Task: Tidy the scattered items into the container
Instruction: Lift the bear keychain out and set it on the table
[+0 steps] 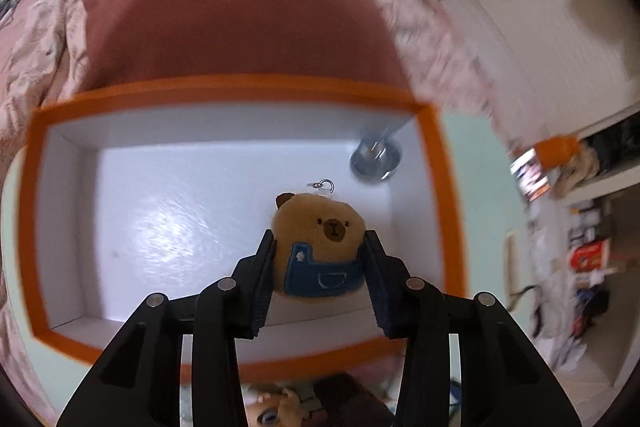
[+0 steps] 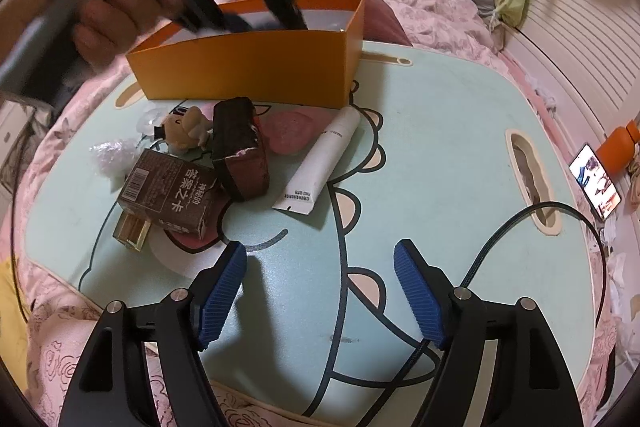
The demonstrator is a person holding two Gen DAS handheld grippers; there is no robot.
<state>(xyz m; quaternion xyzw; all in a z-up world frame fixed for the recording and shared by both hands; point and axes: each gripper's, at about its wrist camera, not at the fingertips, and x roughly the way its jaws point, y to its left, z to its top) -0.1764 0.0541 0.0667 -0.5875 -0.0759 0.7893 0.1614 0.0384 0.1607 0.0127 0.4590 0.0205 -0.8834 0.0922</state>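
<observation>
The left gripper [image 1: 320,259] has its fingers clamped on a bear plush [image 1: 320,243], held above the orange box [image 1: 240,91]. The right gripper [image 2: 320,297], fingers wide, hovers over the surface [image 2: 440,131] near the box; a white tube [image 2: 322,163] and brown carton [image 2: 168,191] lie beside it.

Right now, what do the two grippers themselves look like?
Both are black plastic, with angular linkage arms joined by silver round pins. The left gripper shows dark ribbed pads. The right gripper has bright blue ribbed pads. The bare hand shows no sleeve.
</observation>
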